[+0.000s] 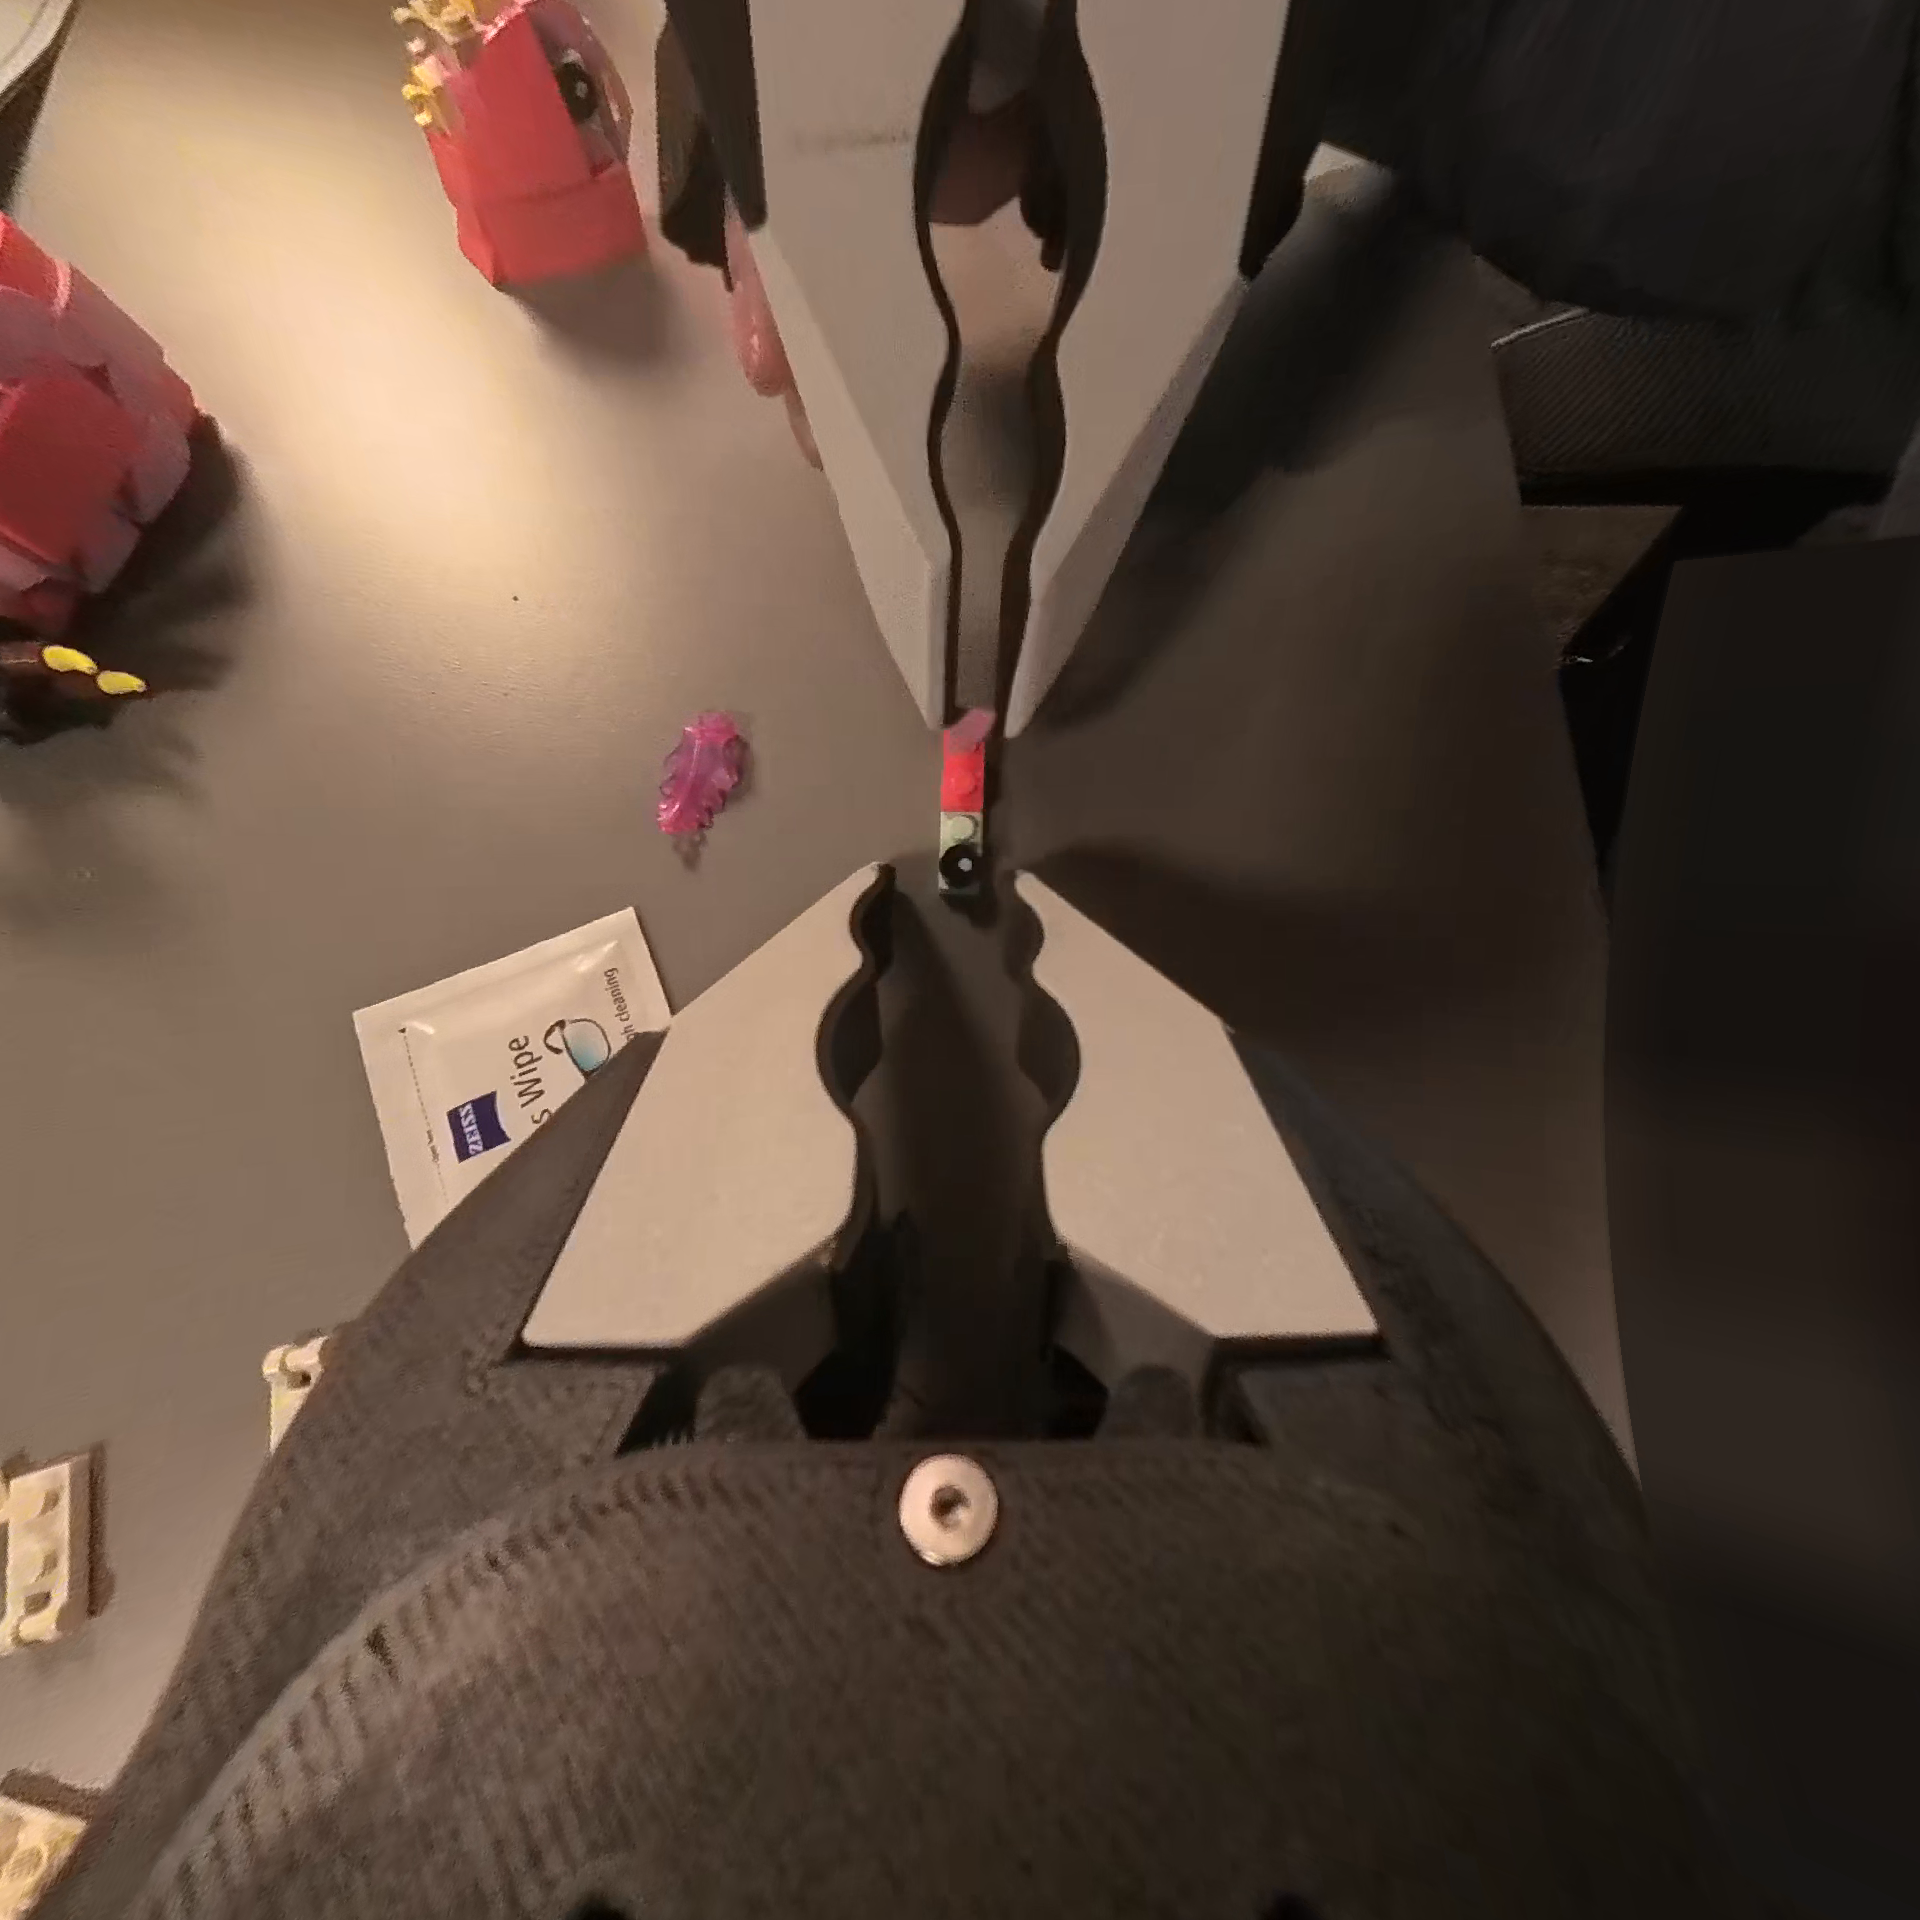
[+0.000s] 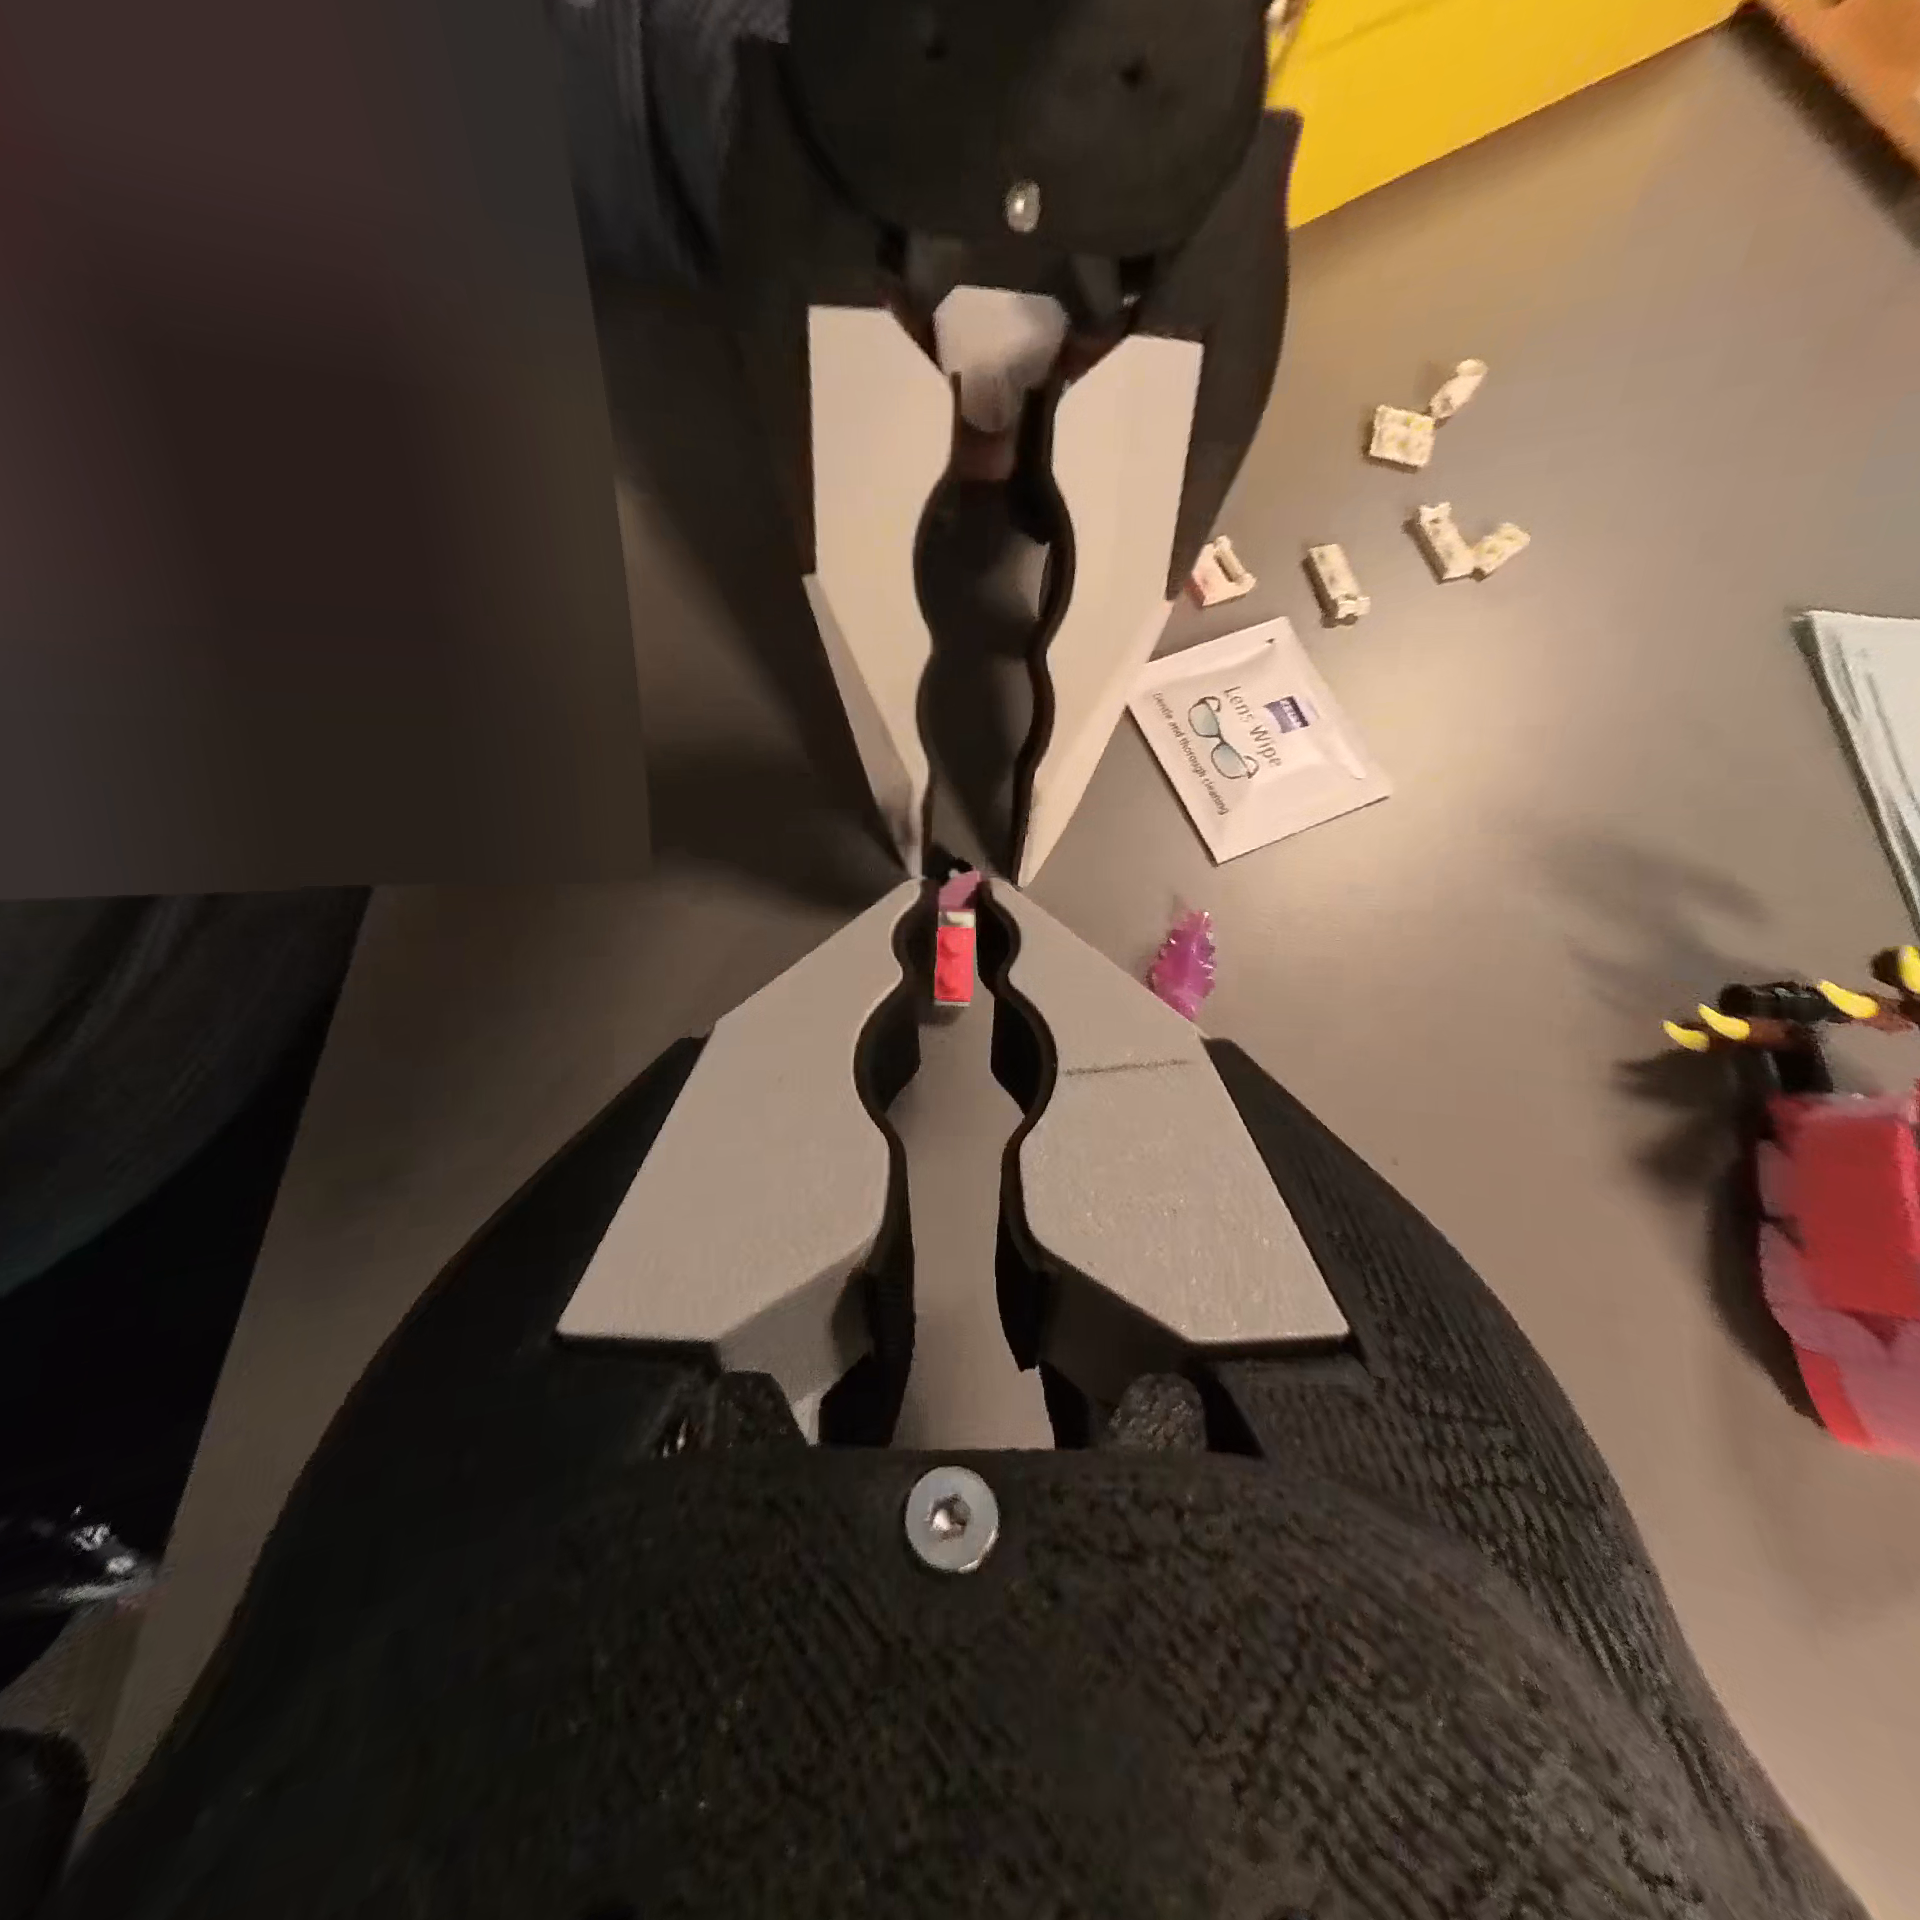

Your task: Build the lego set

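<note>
Slippage looks the likeliest trouble: the right gripper (image 2: 958, 896) pinches the small brick piece (image 1: 961, 779) only by its pink end, over the grey table (image 1: 520, 520), while the left gripper (image 1: 954, 878) (jaws narrowly apart, not pressing) brackets its eye end, so a nudge could twist it free.
</note>
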